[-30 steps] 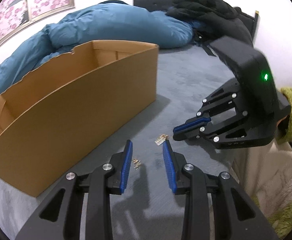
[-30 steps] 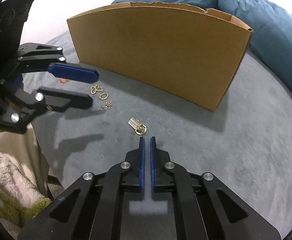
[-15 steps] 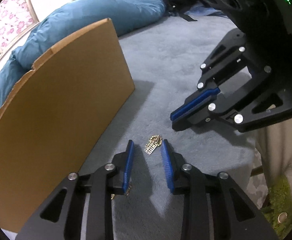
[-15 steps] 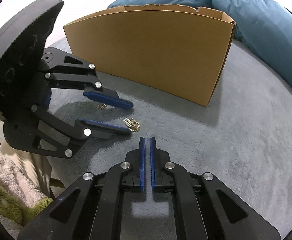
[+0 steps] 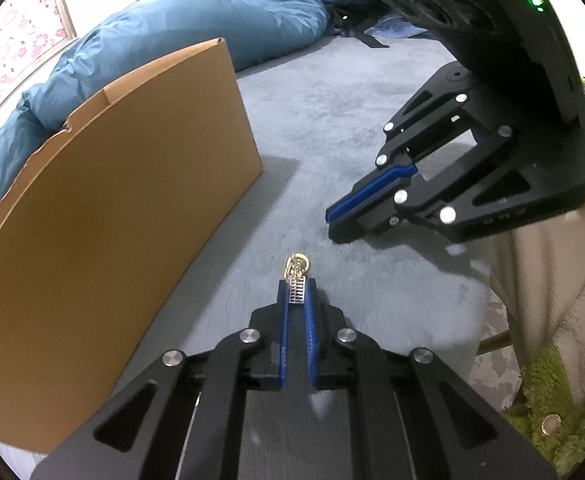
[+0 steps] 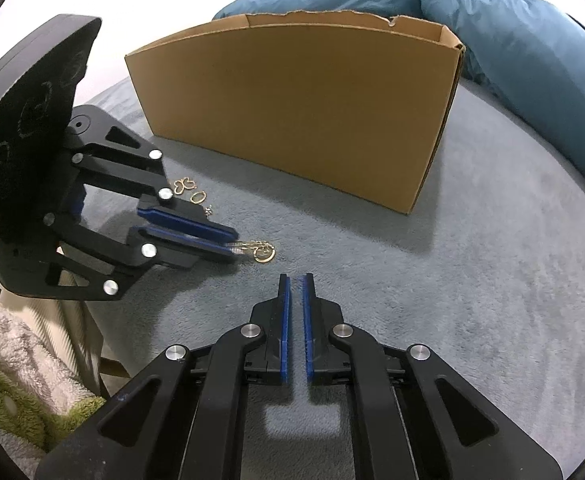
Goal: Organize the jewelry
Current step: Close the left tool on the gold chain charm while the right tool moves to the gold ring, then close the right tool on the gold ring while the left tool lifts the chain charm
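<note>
Pinching ladder-shaped metal charm (image 5: pixel 297 290): left gripper (image 5: pixel 297 286), ribbed pads.

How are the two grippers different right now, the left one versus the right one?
The left gripper is pinching a small gold and silver jewelry piece between its pads, its jaws having just closed on it; the right gripper is shut on nothing. The left gripper's tips are down at the grey blanket; the right gripper sits beside it, away from any jewelry. Both have black bodies and blue pads.

Black angular claw (image 5: pixel 297 292) linkages, blue ribbed pads (image 6: pixel 284 320), silver screws, green indicator light (image 5: pixel 536 1).
</note>
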The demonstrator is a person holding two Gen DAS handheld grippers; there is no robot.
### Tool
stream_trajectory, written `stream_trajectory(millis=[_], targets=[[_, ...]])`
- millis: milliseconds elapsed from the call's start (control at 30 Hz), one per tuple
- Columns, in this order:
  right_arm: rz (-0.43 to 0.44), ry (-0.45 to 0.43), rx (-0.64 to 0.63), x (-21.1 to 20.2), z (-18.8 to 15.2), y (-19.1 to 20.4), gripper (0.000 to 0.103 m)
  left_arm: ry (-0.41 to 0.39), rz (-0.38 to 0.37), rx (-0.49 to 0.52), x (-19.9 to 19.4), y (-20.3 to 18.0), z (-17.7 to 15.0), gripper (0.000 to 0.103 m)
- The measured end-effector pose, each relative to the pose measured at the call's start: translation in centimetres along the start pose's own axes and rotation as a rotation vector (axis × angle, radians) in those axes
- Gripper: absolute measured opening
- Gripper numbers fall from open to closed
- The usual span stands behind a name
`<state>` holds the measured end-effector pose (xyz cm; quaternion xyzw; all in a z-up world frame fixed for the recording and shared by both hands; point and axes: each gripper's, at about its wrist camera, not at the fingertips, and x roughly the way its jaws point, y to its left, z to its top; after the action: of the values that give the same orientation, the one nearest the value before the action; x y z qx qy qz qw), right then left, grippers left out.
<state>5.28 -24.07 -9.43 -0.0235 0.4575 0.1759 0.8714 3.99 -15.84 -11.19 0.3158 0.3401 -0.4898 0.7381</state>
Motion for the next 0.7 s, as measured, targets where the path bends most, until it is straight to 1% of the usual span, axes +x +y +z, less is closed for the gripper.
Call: stream_trajectory(millis=[67,133,200,300,467,533,700], targets=[[0.005,-0.018,-0.002,-0.4,-0.3,0.1,0.008,0.001,0.01,-0.014,-0.4,0.2,-0.3,0.007],[0.023,-0.035,-0.008,-0.7,-0.6,0.3,0.021,0.004,0.024,-0.027,-0.8,0.3,-0.7,0.007],[0.031,-0.049,-0.024,-0.6,-0.3,0.6,0.027,0.009,0.035,-0.039,-1.1,0.5,-1.2,0.007],[0.042,-0.056,-0.063,0.0,0.3,1.2,0.028,0.014,0.048,-0.055,-1.4,0.6,-1.5,0.007],[0.042,-0.041,-0.109,1.9,0.7,1.9,0.028,0.017,0.063,-0.082,-2.0,1.0,-2.4,0.007],[0.038,-0.029,-0.122,2.4,0.6,1.9,0.025,0.018,0.069,-0.087,-2.1,1.0,-2.6,0.007],[0.033,-0.018,-0.142,2.2,0.5,2.4,0.019,0.02,0.075,-0.099,-2.2,1.1,-3.1,0.007]])
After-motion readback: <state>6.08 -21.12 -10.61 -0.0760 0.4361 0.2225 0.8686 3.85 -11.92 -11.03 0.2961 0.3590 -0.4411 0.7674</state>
